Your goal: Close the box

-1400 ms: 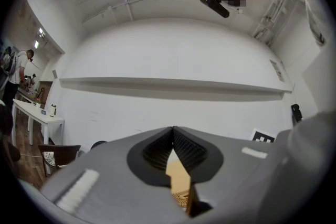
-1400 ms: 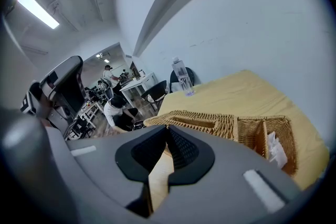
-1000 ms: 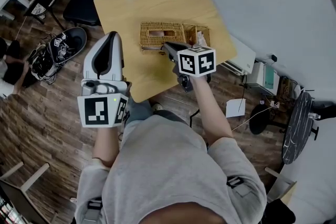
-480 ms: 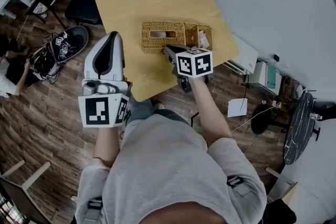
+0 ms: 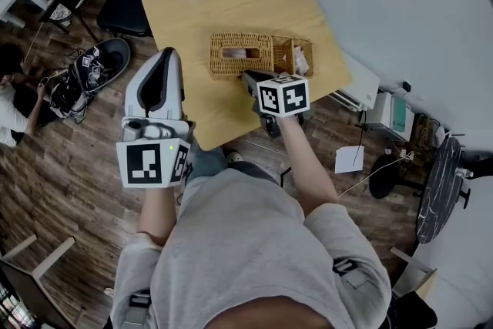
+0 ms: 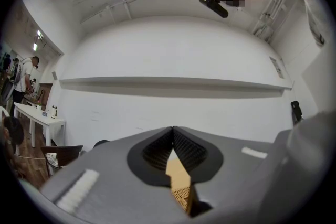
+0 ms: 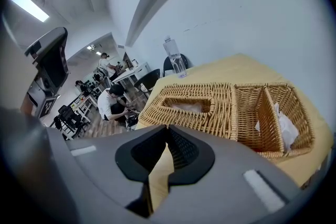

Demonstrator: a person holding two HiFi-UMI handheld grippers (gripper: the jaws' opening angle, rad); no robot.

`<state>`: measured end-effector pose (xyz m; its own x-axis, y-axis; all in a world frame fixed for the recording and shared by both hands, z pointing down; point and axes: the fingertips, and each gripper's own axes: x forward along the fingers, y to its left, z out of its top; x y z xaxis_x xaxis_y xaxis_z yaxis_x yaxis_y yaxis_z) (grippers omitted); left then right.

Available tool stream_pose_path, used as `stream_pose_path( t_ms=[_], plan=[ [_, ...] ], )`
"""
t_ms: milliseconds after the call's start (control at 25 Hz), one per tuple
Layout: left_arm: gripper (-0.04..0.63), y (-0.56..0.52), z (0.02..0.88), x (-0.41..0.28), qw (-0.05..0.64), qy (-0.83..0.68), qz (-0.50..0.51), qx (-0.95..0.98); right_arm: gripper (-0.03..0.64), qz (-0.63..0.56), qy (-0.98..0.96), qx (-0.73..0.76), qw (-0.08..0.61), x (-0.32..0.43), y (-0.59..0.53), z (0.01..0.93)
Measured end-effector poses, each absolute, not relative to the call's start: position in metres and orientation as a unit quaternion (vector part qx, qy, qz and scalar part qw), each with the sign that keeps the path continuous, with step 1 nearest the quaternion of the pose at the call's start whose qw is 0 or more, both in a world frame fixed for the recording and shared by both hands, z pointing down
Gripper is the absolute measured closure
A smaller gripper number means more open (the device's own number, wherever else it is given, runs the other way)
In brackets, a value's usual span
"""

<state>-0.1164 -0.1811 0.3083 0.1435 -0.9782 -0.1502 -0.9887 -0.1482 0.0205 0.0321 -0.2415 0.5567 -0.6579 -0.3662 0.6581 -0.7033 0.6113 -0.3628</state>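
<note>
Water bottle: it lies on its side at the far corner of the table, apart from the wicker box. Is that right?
Not quite. The water bottle stands upright, not on its side; the right gripper view shows it. It is at the far corner of the table, apart from the wicker box.
</note>
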Motion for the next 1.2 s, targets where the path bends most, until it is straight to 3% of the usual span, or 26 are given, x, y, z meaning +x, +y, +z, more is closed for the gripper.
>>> stream_pose_path(
  t_ms=[320, 1200],
  plan=[
    [0.537, -0.179, 0.305, -0.118, 0.045, 0.651, 0.066, -0.755, 0.598, 0.284, -0.864, 0.318, 0.268, 0.031, -0.239, 0.554],
    [0.537, -0.18, 0.275, -0.082, 0.073, 0.619, 0.084, -0.778, 0.6, 0.122, -0.895, 0.406, 0.136, 0.068, -0.234, 0.422]
  ],
)
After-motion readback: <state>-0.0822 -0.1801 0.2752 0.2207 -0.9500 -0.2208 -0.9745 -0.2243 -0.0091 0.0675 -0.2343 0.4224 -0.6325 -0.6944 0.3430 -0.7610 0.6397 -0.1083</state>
